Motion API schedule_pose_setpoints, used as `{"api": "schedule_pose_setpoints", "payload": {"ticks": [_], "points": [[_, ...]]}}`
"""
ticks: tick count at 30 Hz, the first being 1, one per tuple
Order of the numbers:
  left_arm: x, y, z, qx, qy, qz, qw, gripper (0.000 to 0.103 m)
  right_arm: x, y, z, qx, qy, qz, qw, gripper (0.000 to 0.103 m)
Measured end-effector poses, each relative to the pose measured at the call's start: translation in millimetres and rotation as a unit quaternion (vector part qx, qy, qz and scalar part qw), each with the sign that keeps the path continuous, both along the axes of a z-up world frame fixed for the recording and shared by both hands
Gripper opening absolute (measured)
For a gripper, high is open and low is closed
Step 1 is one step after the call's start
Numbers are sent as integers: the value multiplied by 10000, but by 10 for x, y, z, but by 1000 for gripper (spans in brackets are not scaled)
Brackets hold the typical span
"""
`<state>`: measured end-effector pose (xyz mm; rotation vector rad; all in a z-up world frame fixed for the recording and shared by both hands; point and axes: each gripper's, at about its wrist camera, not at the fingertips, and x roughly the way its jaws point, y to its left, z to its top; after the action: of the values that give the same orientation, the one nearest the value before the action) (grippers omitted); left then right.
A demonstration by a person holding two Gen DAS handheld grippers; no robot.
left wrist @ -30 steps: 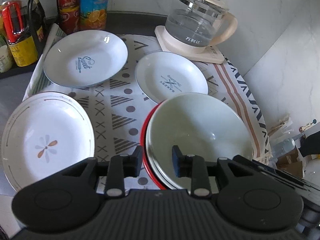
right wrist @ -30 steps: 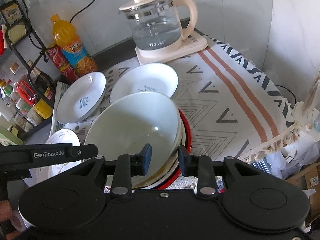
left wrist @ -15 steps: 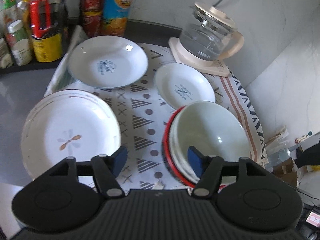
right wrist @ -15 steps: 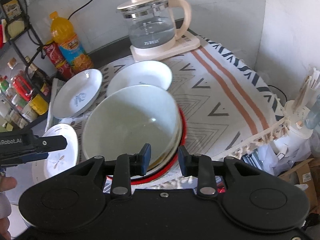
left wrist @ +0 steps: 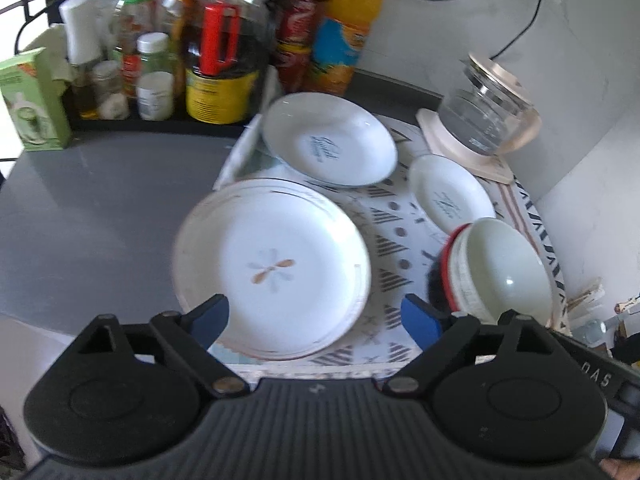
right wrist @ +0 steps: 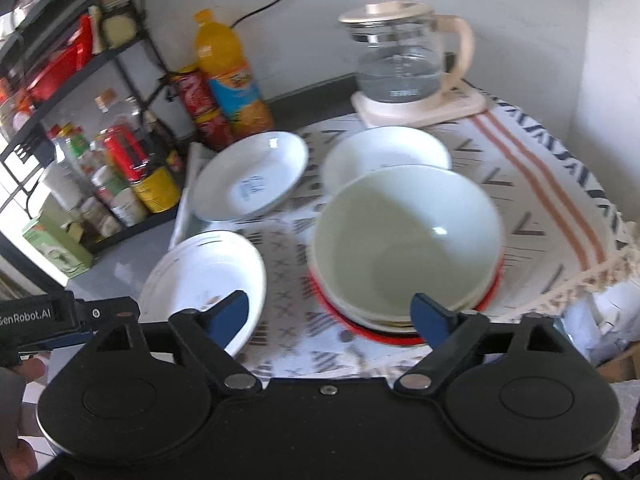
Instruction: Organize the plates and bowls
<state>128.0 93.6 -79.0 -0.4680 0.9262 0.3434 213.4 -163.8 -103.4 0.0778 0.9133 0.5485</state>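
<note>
A pale green bowl sits on top of a stack of bowls over a red plate on the patterned cloth; the bowl also shows in the left wrist view. A large flower-print plate lies at the cloth's left edge. A deep white plate with blue script and a smaller white dish lie behind. My left gripper is open and empty above the near rim of the flower plate. My right gripper is open and empty just in front of the bowl stack.
A glass kettle on a cream base stands at the back right by the wall. Bottles, cans and jars crowd a black rack at the back left. The bare grey counter lies left of the cloth. The cloth's fringed edge hangs off at right.
Both grippers opened wide and let go of the bowl stack. The left gripper swung left to face the flower plate. The right gripper pulled back a little.
</note>
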Motion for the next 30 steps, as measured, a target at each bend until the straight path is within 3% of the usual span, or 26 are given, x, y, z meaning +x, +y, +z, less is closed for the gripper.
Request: {"api": "schedule_pose_setpoints", "payload": {"ticks": [3,13,21,30], "points": [[-137,106,41,92,-84,49,9999,103,-61,144,20,18,-11,97,10000,93],[-336,311,121,290,-330,89,9990,103,-182,471,90,116,-151,373,9991,103],[-143,481,103,124,-326,124,9993,103,6,675,89,-40,-424,286,9987,103],[293,819,-10,-8,-220,421,9989,103,519,993,-9,38,-139,334,9993,99]]}}
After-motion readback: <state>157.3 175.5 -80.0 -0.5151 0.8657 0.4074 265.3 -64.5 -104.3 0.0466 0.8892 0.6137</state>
